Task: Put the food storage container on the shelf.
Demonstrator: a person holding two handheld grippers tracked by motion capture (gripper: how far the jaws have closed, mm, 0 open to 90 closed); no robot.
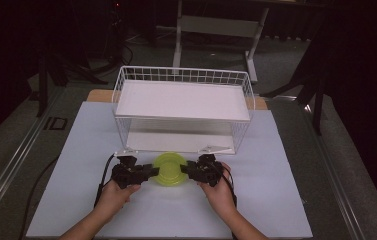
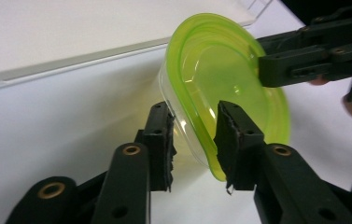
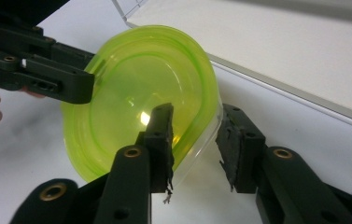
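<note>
A translucent green bowl [image 1: 170, 169] sits on the white tabletop just in front of the wire rack, between my two grippers. My left gripper [image 1: 152, 171] reaches in from the bowl's left. In the left gripper view its jaws [image 2: 194, 140] straddle the near rim of the bowl [image 2: 220, 70], with both pads against the wall. My right gripper [image 1: 186, 170] reaches in from the bowl's right. In the right gripper view its jaws [image 3: 194, 140] straddle the opposite rim of the bowl [image 3: 127, 93], one inside and one outside, with a small gap at the outer pad.
A white wire rack [image 1: 183, 75] with an upper and a lower shelf stands right behind the bowl. The white tabletop [image 1: 276, 200] stretches out on both sides. Cables trail back from both grippers. A table frame stands on the dark floor beyond.
</note>
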